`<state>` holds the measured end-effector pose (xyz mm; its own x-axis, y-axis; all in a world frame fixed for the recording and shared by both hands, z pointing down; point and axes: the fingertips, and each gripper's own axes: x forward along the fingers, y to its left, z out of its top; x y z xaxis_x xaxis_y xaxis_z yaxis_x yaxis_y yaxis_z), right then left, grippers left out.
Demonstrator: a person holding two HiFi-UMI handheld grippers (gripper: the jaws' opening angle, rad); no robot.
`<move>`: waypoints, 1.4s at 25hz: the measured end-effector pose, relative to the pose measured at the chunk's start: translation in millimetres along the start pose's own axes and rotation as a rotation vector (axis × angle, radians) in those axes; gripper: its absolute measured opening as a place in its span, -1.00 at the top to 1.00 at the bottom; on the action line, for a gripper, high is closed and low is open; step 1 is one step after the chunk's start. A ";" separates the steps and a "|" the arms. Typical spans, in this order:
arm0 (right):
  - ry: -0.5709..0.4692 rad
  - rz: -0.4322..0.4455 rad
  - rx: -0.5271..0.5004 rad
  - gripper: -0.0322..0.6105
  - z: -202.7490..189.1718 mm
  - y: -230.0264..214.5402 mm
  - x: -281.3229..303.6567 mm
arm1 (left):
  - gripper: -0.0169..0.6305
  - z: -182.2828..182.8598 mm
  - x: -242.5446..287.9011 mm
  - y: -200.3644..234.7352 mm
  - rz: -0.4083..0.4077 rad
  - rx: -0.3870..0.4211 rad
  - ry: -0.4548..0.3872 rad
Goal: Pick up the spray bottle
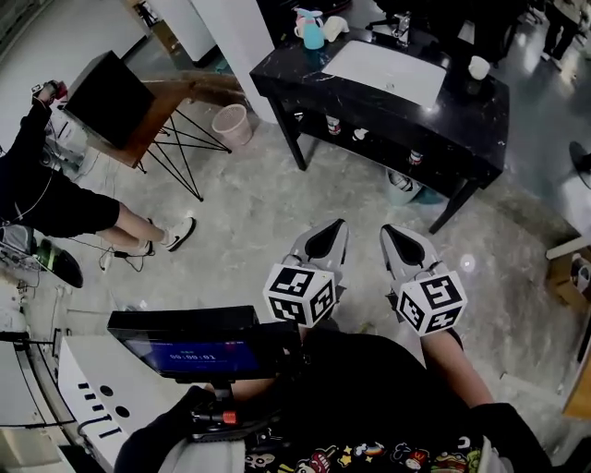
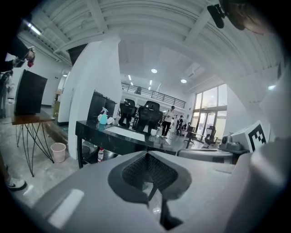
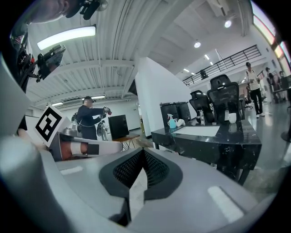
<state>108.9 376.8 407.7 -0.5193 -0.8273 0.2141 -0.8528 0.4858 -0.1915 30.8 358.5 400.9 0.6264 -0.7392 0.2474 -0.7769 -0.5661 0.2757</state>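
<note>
Spray bottle (image 1: 313, 35): teal, upright.

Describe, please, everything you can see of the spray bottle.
The spray bottle shows small: a teal body, likely plastic, under a pale trigger head with a pinkish tint. It stands upright at the far left corner of the black marble-look table, beside a white object too small to identify. Nothing grips it; the left gripper and right gripper hang shut above the floor, short of the table.
</note>
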 end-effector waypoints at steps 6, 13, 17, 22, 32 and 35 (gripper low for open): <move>0.014 0.008 0.007 0.82 0.0 -46.7 70.3 | 0.95 11.1 64.8 56.9 0.034 0.011 -0.022; 0.021 -0.040 0.007 0.82 39.8 -134.2 243.8 | 0.95 69.6 218.0 192.1 -0.007 0.000 0.009; 0.008 -0.095 0.050 0.82 112.8 -172.1 358.2 | 0.95 155.7 300.4 271.6 -0.045 0.033 0.026; 0.017 -0.121 0.043 0.82 159.8 -211.4 447.4 | 0.95 222.3 377.7 331.8 -0.058 0.094 -0.011; 0.031 -0.138 0.036 0.82 177.9 -288.6 528.5 | 0.95 254.0 469.3 384.1 0.007 0.115 -0.040; 0.040 -0.126 0.029 0.82 180.8 -306.8 550.0 | 0.95 251.7 485.4 395.8 0.038 0.122 -0.030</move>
<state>94.7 -278.2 411.0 -0.4105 -0.8689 0.2766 -0.9098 0.3699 -0.1882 11.3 -316.2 396.3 0.5958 -0.7704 0.2272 -0.8030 -0.5763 0.1516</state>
